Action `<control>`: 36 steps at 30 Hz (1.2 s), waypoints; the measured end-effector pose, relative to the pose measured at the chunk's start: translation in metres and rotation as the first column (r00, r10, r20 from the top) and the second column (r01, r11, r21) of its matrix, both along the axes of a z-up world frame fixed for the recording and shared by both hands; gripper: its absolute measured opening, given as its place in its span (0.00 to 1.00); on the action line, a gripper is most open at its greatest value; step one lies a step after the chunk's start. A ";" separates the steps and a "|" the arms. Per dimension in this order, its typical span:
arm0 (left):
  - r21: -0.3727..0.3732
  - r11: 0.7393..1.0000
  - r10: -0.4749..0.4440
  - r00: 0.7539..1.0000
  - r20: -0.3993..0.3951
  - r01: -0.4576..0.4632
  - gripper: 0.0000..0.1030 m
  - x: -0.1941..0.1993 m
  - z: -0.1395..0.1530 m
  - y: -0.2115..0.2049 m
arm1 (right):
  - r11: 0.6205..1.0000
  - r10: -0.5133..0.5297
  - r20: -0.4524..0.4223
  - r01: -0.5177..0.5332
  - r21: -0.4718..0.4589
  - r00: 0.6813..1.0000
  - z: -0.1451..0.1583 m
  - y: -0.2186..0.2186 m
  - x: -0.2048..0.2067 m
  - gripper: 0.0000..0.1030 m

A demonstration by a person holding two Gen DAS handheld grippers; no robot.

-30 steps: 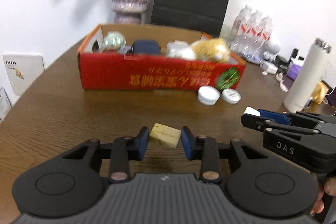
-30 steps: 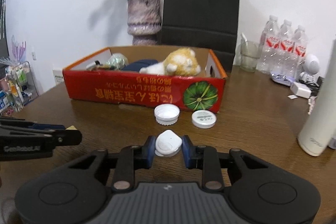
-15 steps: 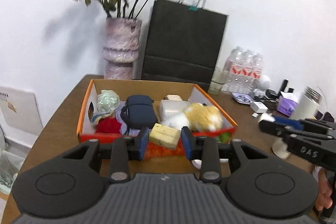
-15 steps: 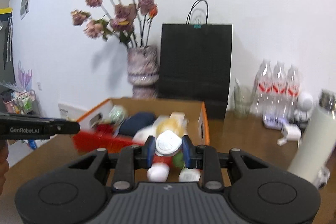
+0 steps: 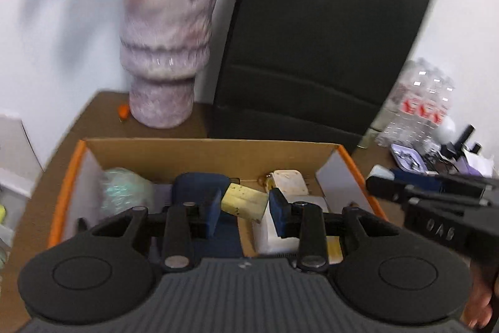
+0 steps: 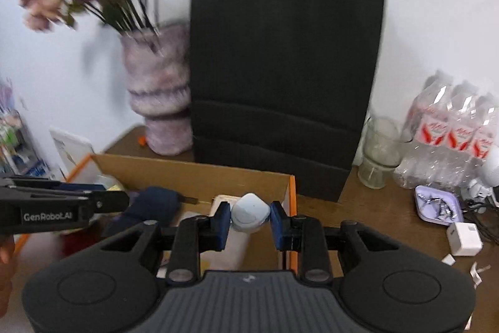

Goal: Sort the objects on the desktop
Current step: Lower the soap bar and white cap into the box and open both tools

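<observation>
My left gripper (image 5: 244,206) is shut on a pale yellow block (image 5: 244,202) and holds it above the open cardboard box (image 5: 205,152). The box holds a navy pouch (image 5: 199,181), a greenish wrapped ball (image 5: 124,192) and a white boxy item (image 5: 288,180). My right gripper (image 6: 251,216) is shut on a small white rounded case (image 6: 251,213), over the box's right end (image 6: 288,192). The right gripper also shows in the left wrist view (image 5: 383,186), and the left gripper in the right wrist view (image 6: 109,198).
A mauve vase (image 5: 167,52) with dried flowers and a black paper bag (image 6: 280,77) stand behind the box. Water bottles (image 6: 455,133), a glass (image 6: 379,158), a small tray (image 6: 438,205) and a white charger (image 6: 464,239) sit on the table to the right.
Both grippers have lifted their objects from the table and carried them forward, from in front of the box to above its inside.
</observation>
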State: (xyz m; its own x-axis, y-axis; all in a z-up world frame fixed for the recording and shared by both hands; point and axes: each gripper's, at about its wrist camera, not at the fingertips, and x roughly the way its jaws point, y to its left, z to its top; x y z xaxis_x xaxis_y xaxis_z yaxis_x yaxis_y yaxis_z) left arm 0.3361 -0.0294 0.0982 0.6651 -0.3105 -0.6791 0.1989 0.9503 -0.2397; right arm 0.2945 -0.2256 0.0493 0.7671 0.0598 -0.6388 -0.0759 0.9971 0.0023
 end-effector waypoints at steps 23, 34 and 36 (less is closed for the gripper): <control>0.155 0.987 0.034 0.996 0.080 -0.046 0.73 -0.009 0.017 -0.008 | 0.999 -0.016 -0.051 0.015 -0.035 0.999 0.003 -0.004 0.022 0.51; 0.152 0.985 0.042 0.968 0.249 -0.082 0.86 -0.143 0.026 0.013 | 0.999 0.017 0.052 -0.019 0.042 0.999 0.004 0.003 -0.092 0.69; 0.128 0.989 0.046 0.965 0.258 -0.081 0.86 -0.176 0.016 0.017 | 0.997 0.008 0.076 -0.014 0.080 0.997 -0.002 0.003 -0.120 0.72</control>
State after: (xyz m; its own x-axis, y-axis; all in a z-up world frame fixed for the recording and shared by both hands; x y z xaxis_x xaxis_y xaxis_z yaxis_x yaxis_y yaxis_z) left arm 0.1598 -0.0123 0.1143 0.8363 -0.1787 -0.5183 0.1748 0.9830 -0.0568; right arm 0.1741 -0.2222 0.0472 0.8123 0.1168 -0.5714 -0.0894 0.9931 0.0760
